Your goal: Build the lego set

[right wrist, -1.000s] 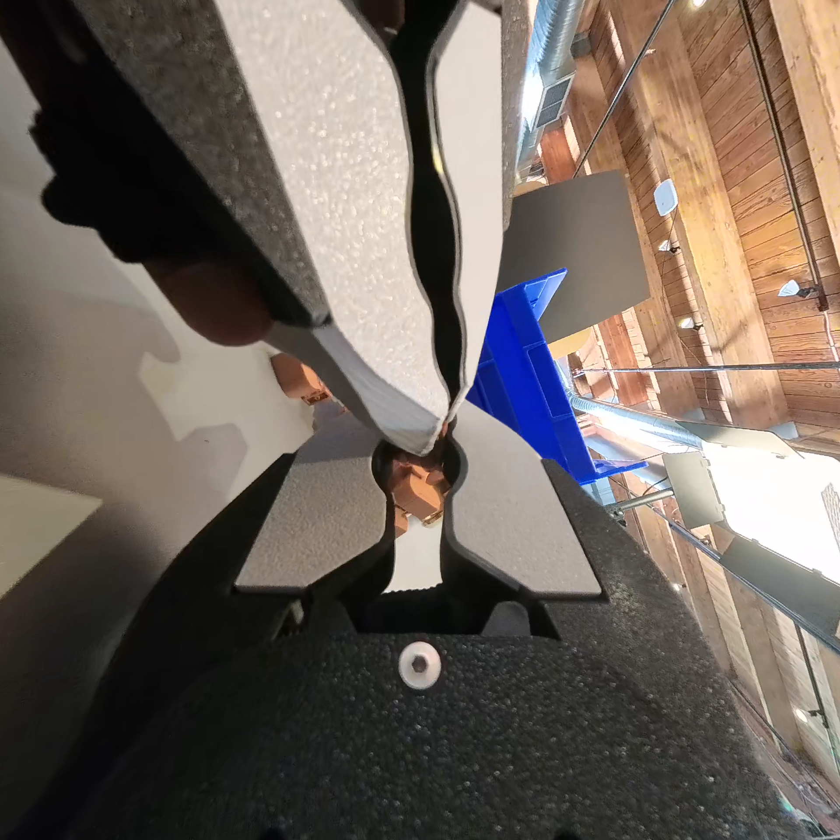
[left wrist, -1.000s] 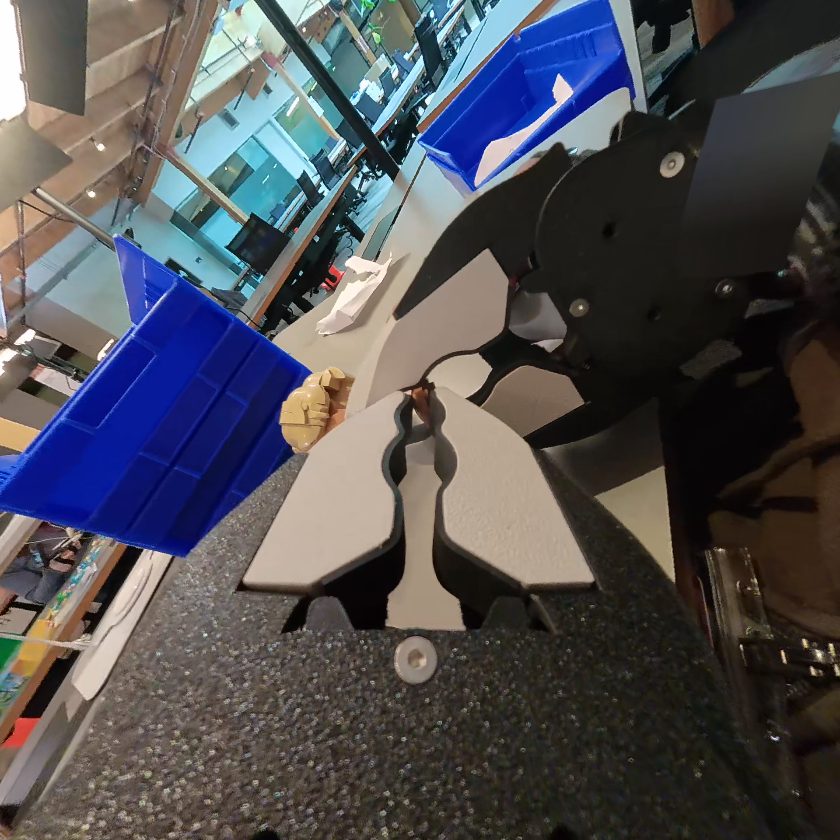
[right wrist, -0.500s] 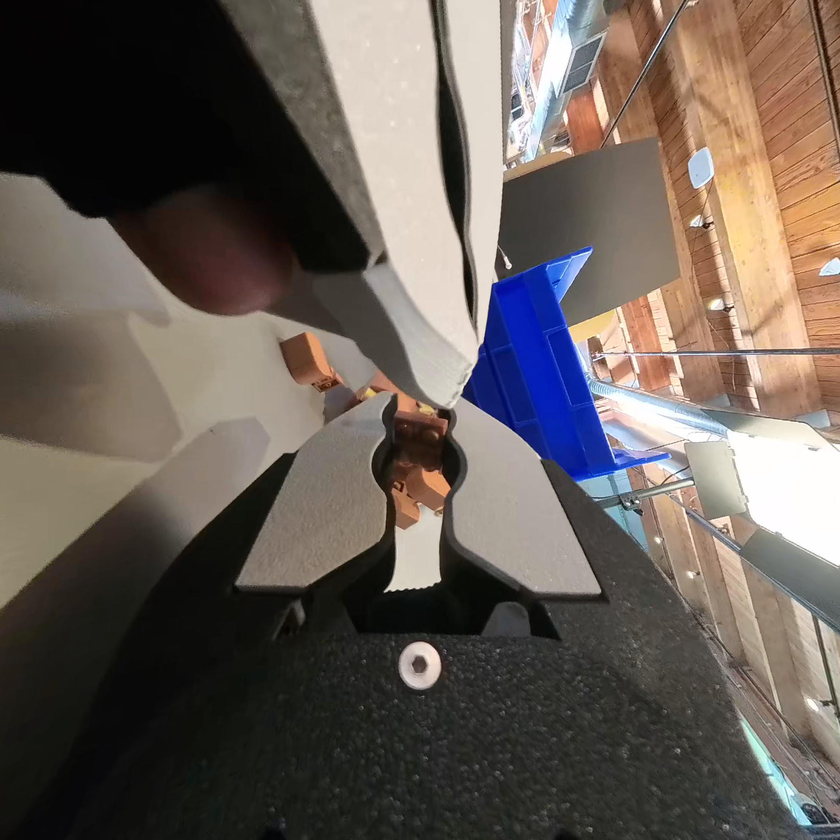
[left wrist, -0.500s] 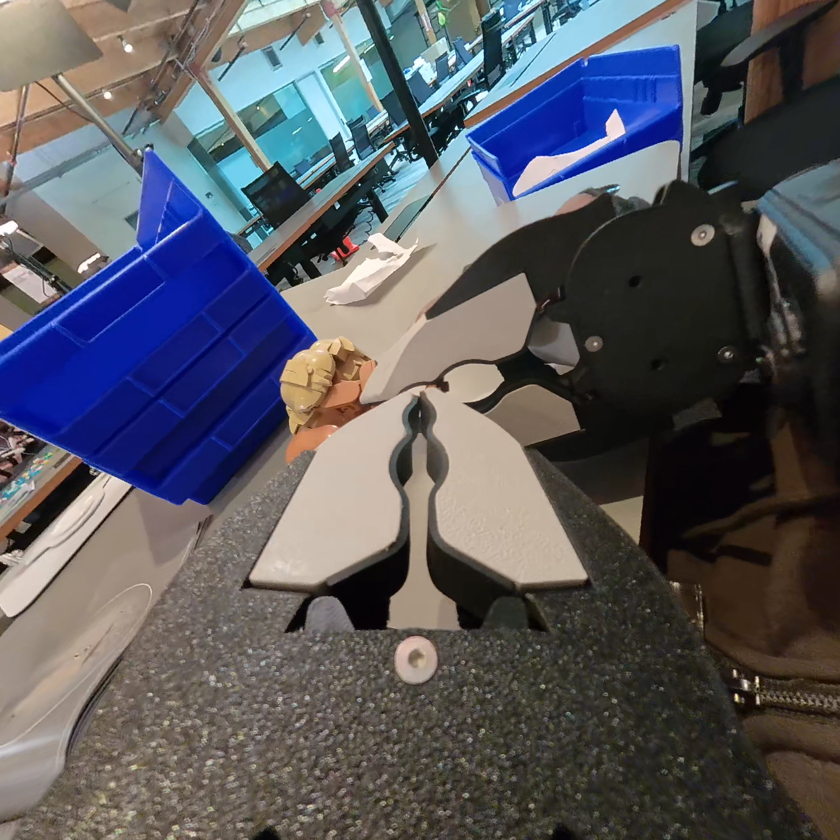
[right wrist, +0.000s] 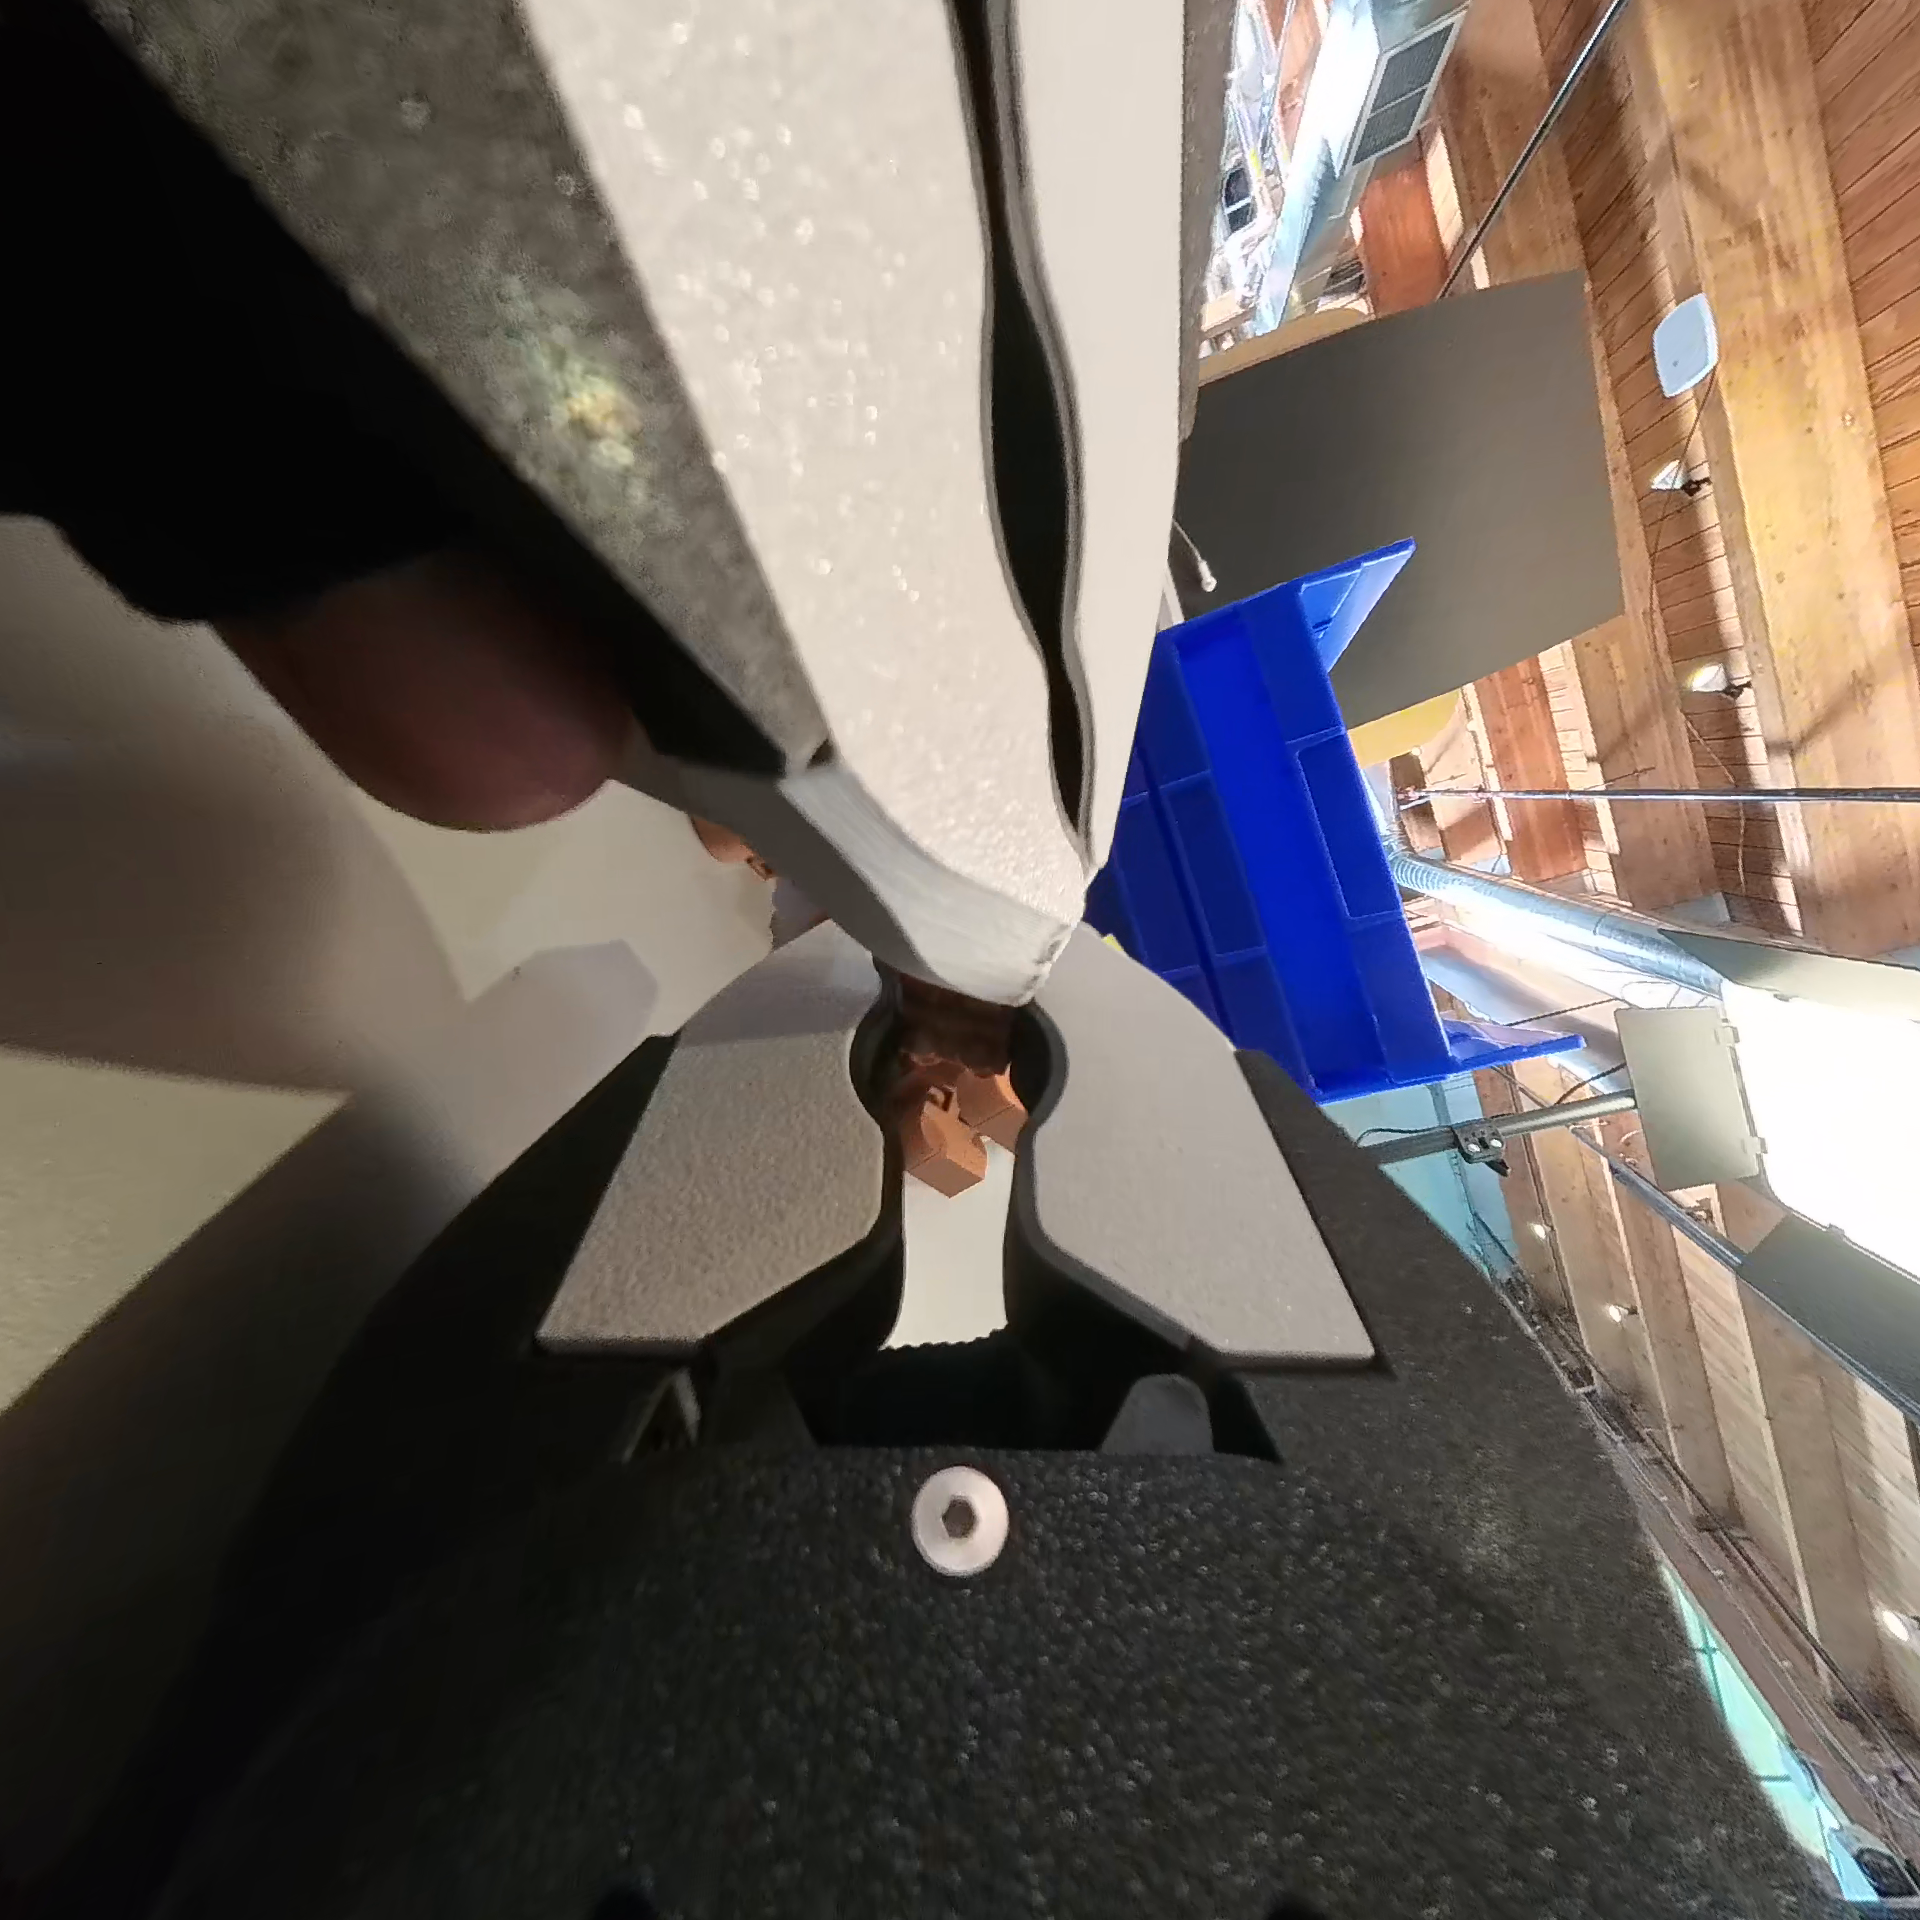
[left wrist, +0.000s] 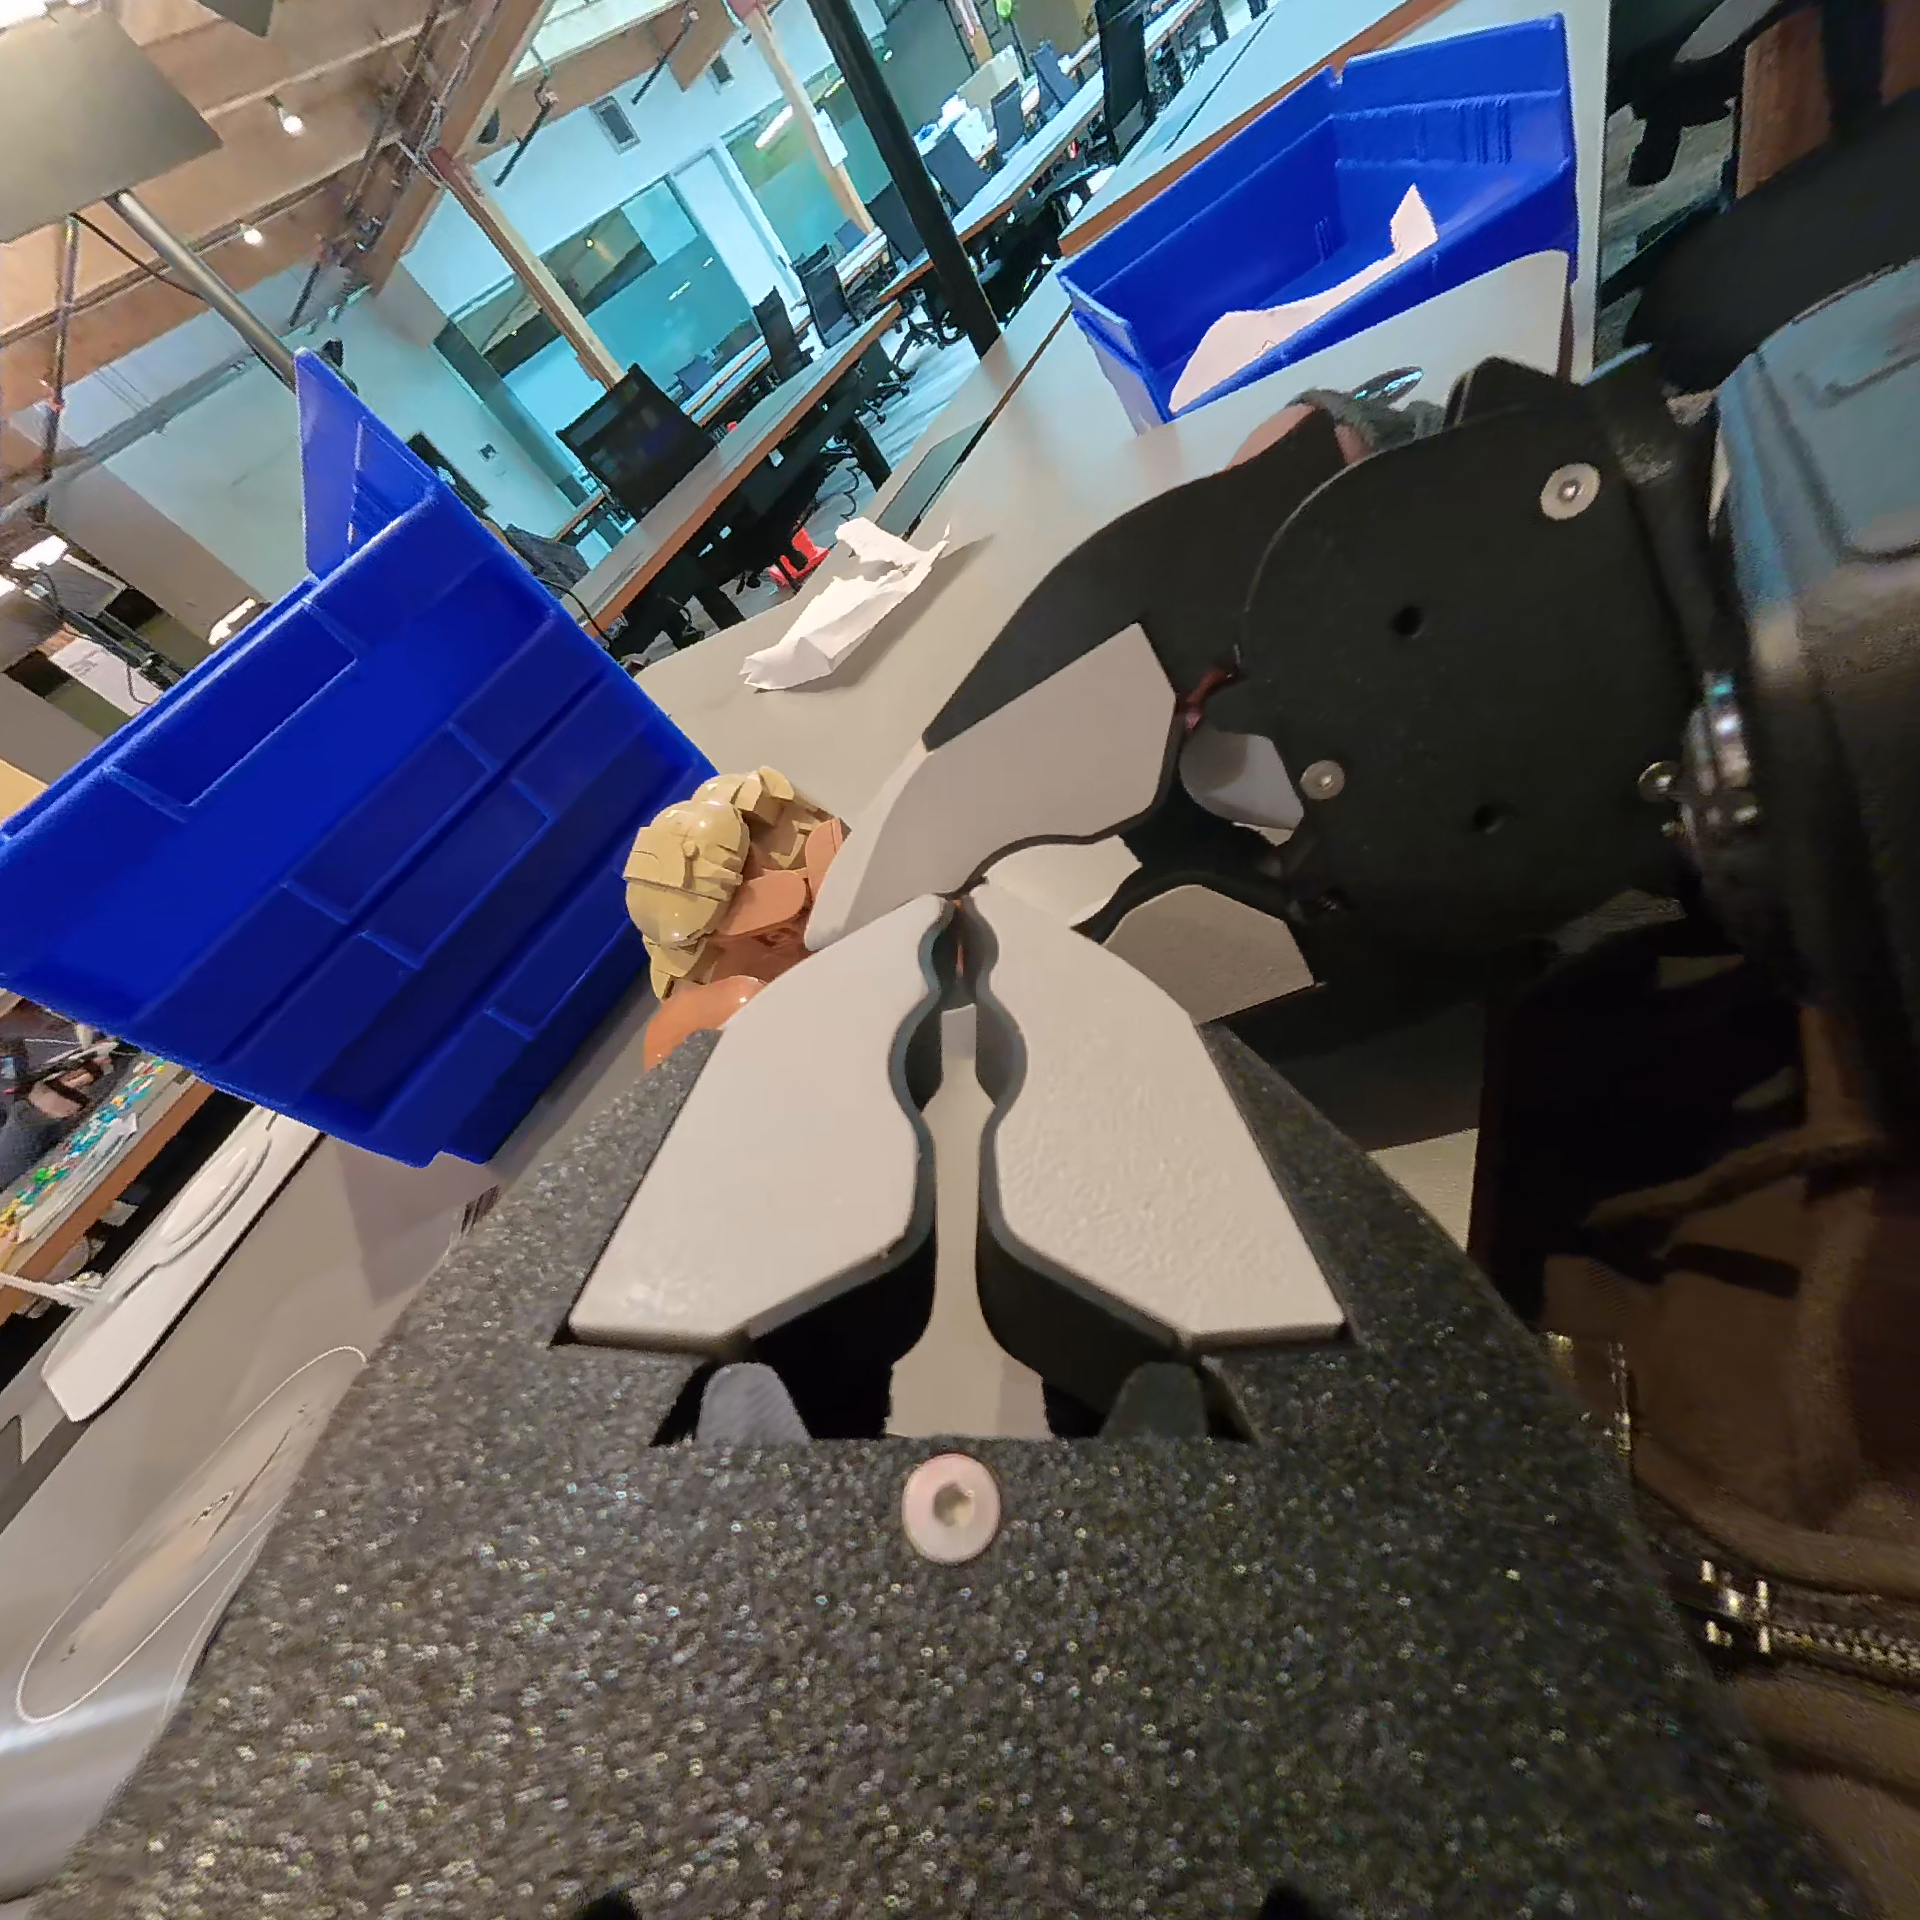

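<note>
Grey table (left wrist: pixel 904 727); blue bin (left wrist: pixel 343 862); no legible writing.

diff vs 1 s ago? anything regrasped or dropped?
No regrasp or drop seen. The left wrist view levelled out: the ribbed blue plastic bin swung upright and the tan-and-brown lego figure shows more. The right gripper stays shut on the small reddish-brown lego piece; the left gripper stays closed, tips still meeting.
</note>
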